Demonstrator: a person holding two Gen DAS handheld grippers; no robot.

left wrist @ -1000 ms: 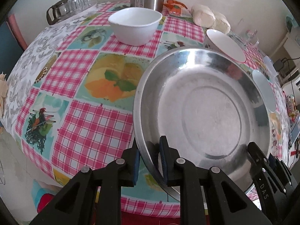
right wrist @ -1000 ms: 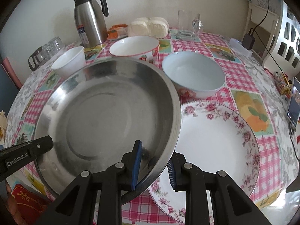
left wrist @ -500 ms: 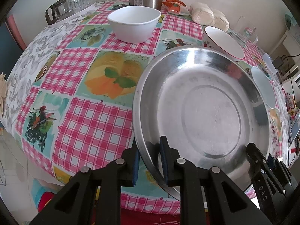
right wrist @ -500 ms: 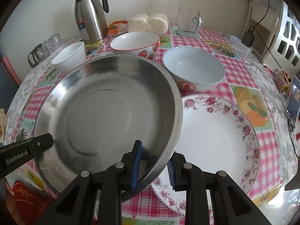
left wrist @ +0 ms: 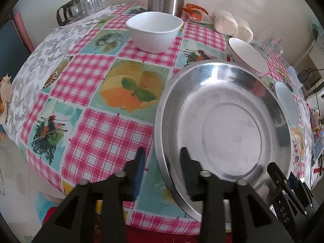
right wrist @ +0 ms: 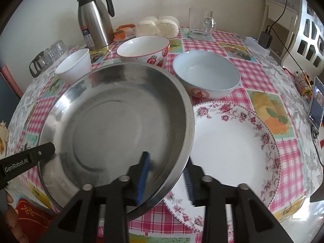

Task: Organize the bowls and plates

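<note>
A large steel plate (left wrist: 228, 121) lies near the table's front edge, also in the right wrist view (right wrist: 113, 125). My left gripper (left wrist: 162, 168) is open, its fingers astride the plate's left rim without clamping it. My right gripper (right wrist: 167, 174) is open astride the plate's right rim. A floral plate (right wrist: 232, 141) lies to the right, its left edge under the steel plate. A pale blue bowl (right wrist: 206, 77), a strawberry bowl (right wrist: 143, 49) and a small white bowl (left wrist: 155, 30) stand behind.
A steel thermos (right wrist: 95, 18), glass mug (right wrist: 200, 23), buns (right wrist: 157, 26) and upturned glasses (left wrist: 85, 8) line the back of the checked tablecloth (left wrist: 91, 93). A phone (right wrist: 316, 103) stands at the right edge.
Both grippers have opened and let go of the steel plate's rim. The plate has settled lower on the table, overlapping the floral plate.
</note>
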